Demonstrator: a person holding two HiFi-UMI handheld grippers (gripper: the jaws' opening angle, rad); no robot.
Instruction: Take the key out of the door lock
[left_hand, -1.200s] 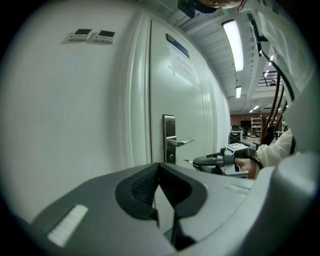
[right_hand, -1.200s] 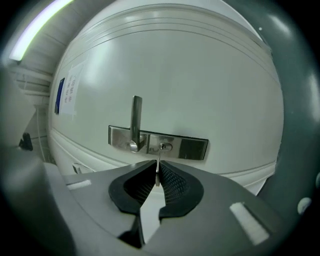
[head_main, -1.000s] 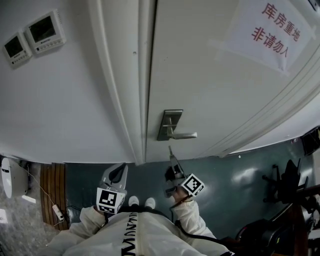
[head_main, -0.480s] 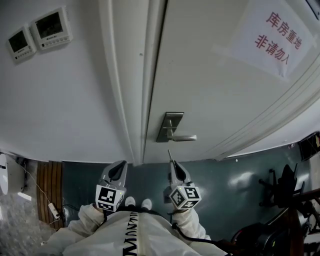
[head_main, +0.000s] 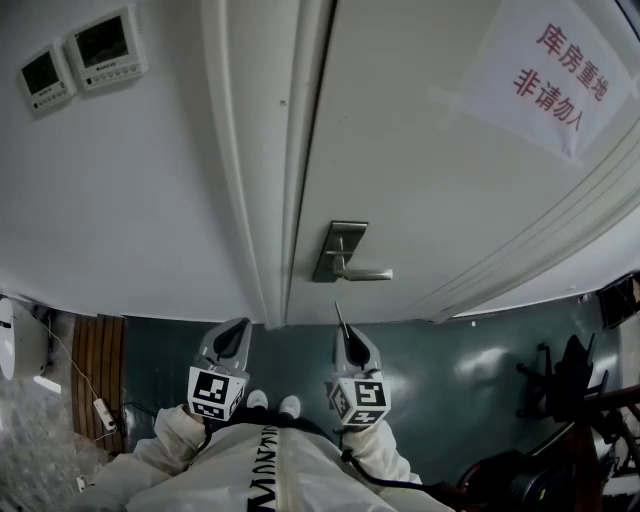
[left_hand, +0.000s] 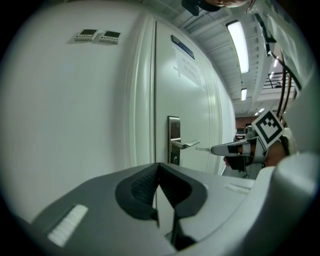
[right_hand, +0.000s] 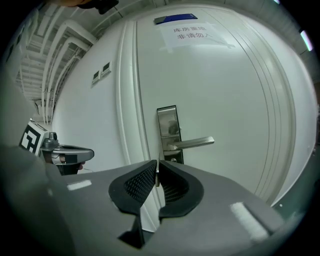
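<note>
Head view: a white door (head_main: 430, 180) carries a steel lock plate (head_main: 338, 250) with a lever handle (head_main: 365, 273). Below it, the left gripper (head_main: 243, 324) has its jaws pressed together on nothing. The right gripper (head_main: 345, 336) pinches the key (head_main: 339, 316), whose blade points at the door, apart from the lock.

Left gripper view: its jaw tips meet. The key juts from the right gripper near the handle.

Right gripper view: the jaws clamp the key's thin metal edge.

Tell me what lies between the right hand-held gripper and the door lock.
Only the key, held by the right hand-held gripper and pointing toward the door lock; otherwise bare air, as the left gripper view shows.
</note>
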